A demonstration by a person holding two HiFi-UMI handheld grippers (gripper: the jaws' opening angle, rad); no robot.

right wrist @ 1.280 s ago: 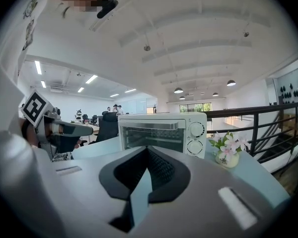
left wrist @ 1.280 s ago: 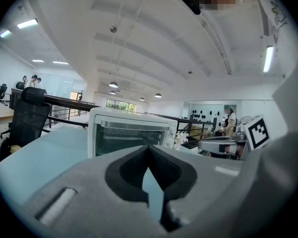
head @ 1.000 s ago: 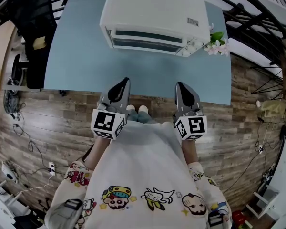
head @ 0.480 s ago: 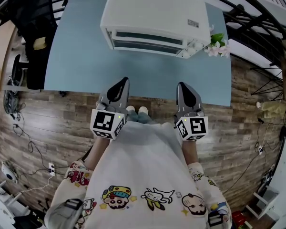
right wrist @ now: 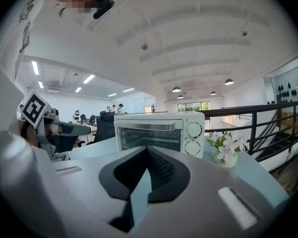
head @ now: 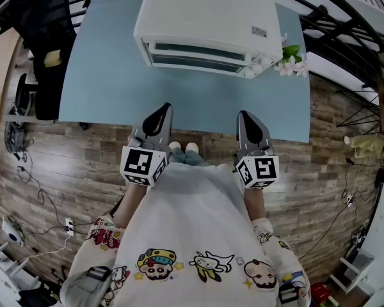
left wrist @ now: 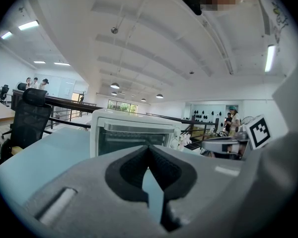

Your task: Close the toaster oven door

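Note:
A white toaster oven (head: 208, 24) stands at the far side of the blue table (head: 109, 88). Its glass door (head: 198, 53) is upright against the front, with the handle (right wrist: 144, 126) along the top. My left gripper (head: 165, 109) hovers over the table's near edge, well short of the oven, its jaws shut on nothing. My right gripper (head: 245, 114) is level with it on the right, also shut and empty. In the left gripper view the oven (left wrist: 134, 135) sits straight ahead beyond the closed tips (left wrist: 149, 148). The right gripper view shows the same past its tips (right wrist: 148, 148).
A small vase of pink flowers (head: 291, 59) stands at the oven's right corner. A black office chair (head: 45, 43) is left of the table. A black railing (head: 345, 24) runs behind on the right. Cables (head: 32, 171) lie on the wooden floor.

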